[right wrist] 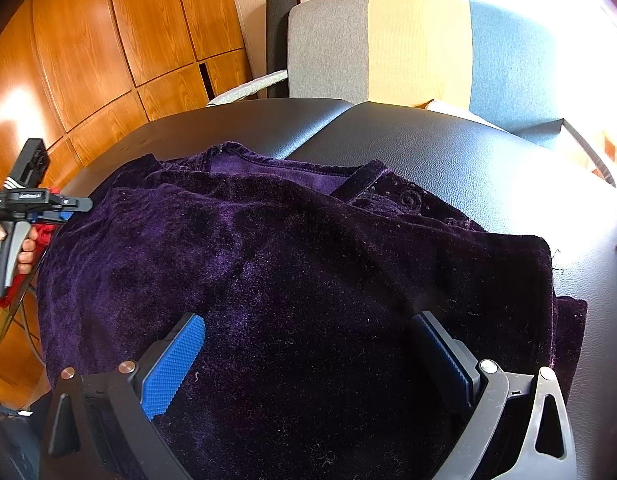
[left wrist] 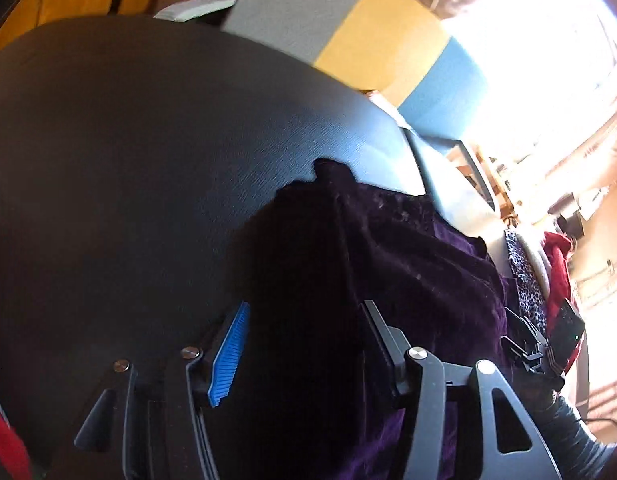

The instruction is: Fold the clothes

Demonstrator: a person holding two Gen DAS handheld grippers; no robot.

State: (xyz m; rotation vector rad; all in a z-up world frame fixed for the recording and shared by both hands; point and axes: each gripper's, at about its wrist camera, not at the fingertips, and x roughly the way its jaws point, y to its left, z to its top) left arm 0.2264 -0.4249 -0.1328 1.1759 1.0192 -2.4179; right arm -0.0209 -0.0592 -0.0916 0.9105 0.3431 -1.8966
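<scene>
A dark purple velvet garment [right wrist: 292, 264] lies folded on the black padded table [right wrist: 468, 160], its neckline toward the far side. My right gripper [right wrist: 308, 360] hovers over its near part, jaws wide apart, the blue pads [right wrist: 174, 364] pressing nothing. In the left wrist view the same garment [left wrist: 408, 256] fills the lower right, one corner reaching onto the table [left wrist: 128, 160]. My left gripper [left wrist: 304, 344] stands open over the garment's shadowed left edge, gripping nothing. From the right wrist view the left gripper [right wrist: 78, 203] shows at the garment's left edge, held by a hand [right wrist: 26, 248].
A chair [right wrist: 408, 48] with grey, yellow and blue panels stands behind the table, with a rolled black mat [right wrist: 278, 32] and wooden cabinets [right wrist: 108, 40] to its left. A leopard-print cloth [left wrist: 526, 276] and a red cloth [left wrist: 558, 268] lie at the table's right end.
</scene>
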